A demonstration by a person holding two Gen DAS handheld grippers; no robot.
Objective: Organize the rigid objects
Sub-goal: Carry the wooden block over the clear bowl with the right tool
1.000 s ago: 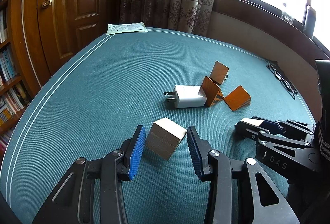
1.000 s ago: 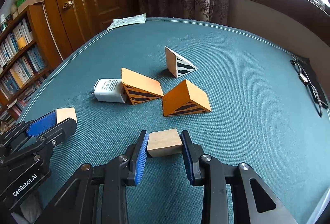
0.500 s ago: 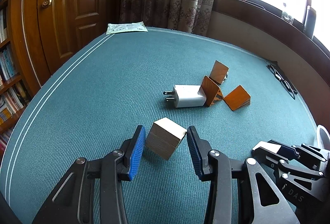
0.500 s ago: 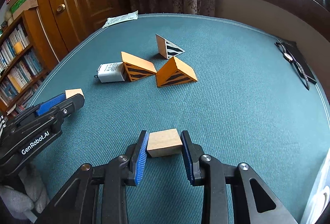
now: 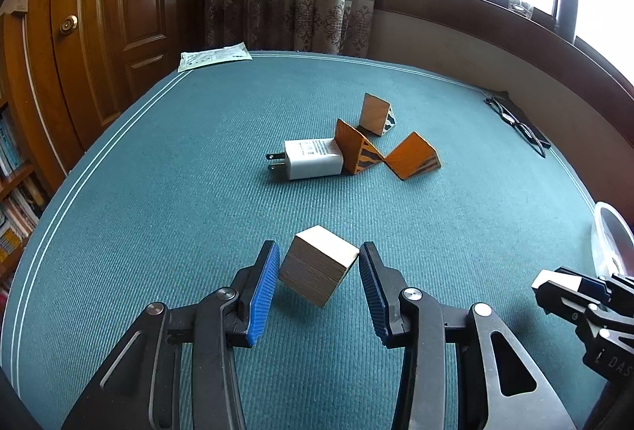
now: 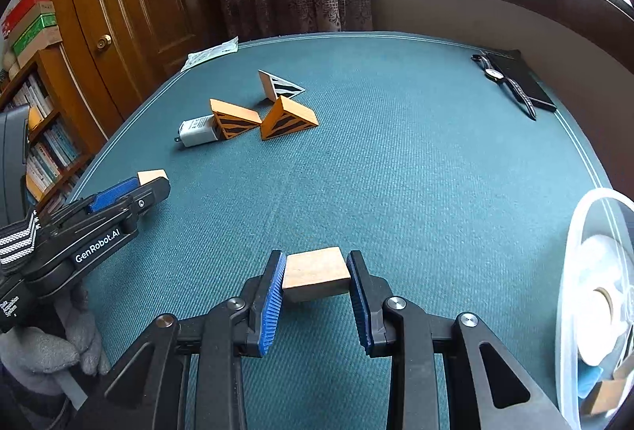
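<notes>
My left gripper is shut on a pale wooden cube, held tilted above the teal table; it shows at the left of the right wrist view. My right gripper is shut on a tan wooden block and shows at the lower right of the left wrist view. On the table lie a white charger, two orange striped wedges and a white striped wedge.
A clear plastic bin with several items inside stands at the right table edge, close to my right gripper; its rim shows in the left wrist view. A watch and black case lie far right. A paper packet lies at the far edge.
My right gripper has drawn back and to the right with its block, and the clear bin has come into view. My left gripper and its cube have stayed put.
</notes>
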